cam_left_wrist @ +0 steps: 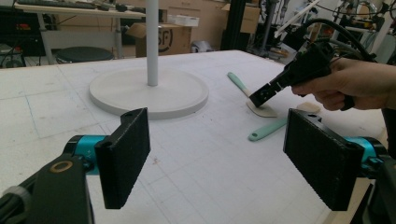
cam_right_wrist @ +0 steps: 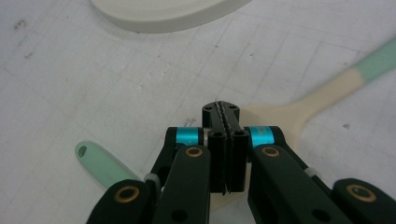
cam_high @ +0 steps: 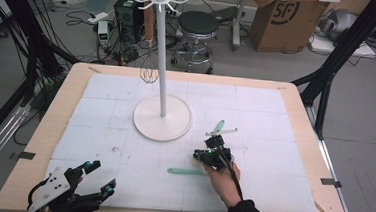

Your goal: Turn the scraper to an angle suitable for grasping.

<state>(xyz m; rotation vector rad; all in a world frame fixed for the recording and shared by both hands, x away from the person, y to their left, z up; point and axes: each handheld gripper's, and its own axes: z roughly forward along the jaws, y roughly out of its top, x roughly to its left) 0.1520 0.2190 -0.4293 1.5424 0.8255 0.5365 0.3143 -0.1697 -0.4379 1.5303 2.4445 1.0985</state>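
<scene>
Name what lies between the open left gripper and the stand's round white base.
Only bare white gridded mat separates the left gripper from the round white base, as the left gripper view shows.

Two kitchen tools lie flat on the white table mat, near the rack's round base. One is a spatula (cam_right_wrist: 299, 109) w/ a cream blade & neck and a mint green handle; its blade sits right under the closed right gripper (cam_right_wrist: 223, 140), handle pointing away to the far side. The other tool (cam_high: 187, 171) has a mint green handle w/ a hole at the end, lying close by, nearer the person.
</scene>
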